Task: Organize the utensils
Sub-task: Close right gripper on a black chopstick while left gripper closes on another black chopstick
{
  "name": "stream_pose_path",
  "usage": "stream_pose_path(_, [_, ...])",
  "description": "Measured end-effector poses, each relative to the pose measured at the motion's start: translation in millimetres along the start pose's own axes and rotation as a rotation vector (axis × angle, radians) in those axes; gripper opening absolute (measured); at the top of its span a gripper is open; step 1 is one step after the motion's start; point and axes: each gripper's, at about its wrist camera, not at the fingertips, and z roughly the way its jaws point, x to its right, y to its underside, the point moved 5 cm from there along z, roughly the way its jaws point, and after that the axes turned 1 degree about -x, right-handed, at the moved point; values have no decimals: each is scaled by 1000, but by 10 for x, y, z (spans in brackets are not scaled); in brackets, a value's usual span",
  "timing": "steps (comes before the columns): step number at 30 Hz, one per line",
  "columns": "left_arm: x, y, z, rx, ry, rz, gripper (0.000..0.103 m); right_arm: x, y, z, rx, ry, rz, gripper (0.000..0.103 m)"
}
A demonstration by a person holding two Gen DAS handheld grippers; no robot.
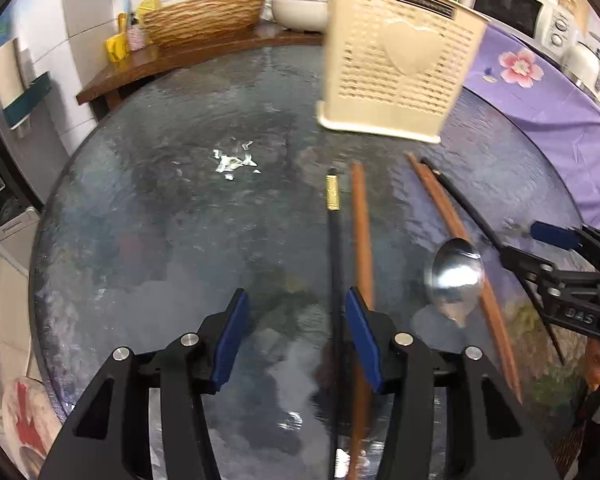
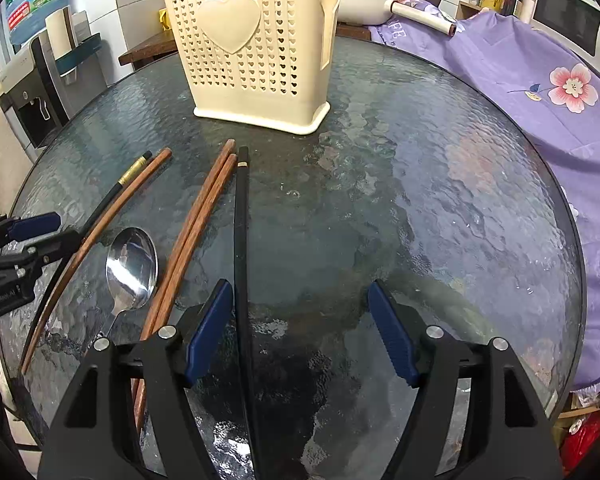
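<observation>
**Both grippers poised over loose chopsticks, holder waiting upright**

Left wrist view: the left gripper (image 1: 296,336) fills the bottom of the frame, its blue pads parted to a middling gap and gripping nothing. A black gold-banded chopstick (image 1: 334,264) runs up the centre just inside the right pad, a brown chopstick (image 1: 362,240) just outside it. That lineup suggests the black one is the next pick. A spoon (image 1: 456,276) lies right of centre over a brown chopstick pair (image 1: 452,220). The cream utensil holder (image 1: 396,64) stands at upper right on the glass table (image 1: 160,220).

Right wrist view: the right gripper (image 2: 300,328) sits bottom centre, jaws wide and empty. A plain black chopstick (image 2: 242,240) lies between them, close to the left pad. The holder (image 2: 256,40) stands at top centre, open end up to take utensils.
</observation>
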Motion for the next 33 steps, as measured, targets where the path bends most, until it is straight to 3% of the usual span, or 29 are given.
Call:
stream_pose_path(2, [88,-5,33,6,-43,42,50,-27,-21,4,-3,9,-9,70])
stream_pose_path(7, [29,-98,101,1,-44,23,49,-96,-90,27,-18,26,-43,69])
stream_pose_path(9, [0,-179,152,-1,-49,24,47,-125,-130,53,-30,9,-48,65])
stream_pose_path(14, [16,-358,263,-17,-57,30,30,-260,-298,157,-77,-45,-83,50])
stream_pose_path(21, [85,-518,365,-35,-47,37,25,-355,-570,332,-128,-75,-119,40])
stream_pose_path(28, [135,-518,359,-11,-56,31,20,-366,-646,366,-100,-78,-134,33])
stream_pose_path(33, [154,-524,353,-16,-57,28,16,-422,-671,378,-89,-87,-146,14])
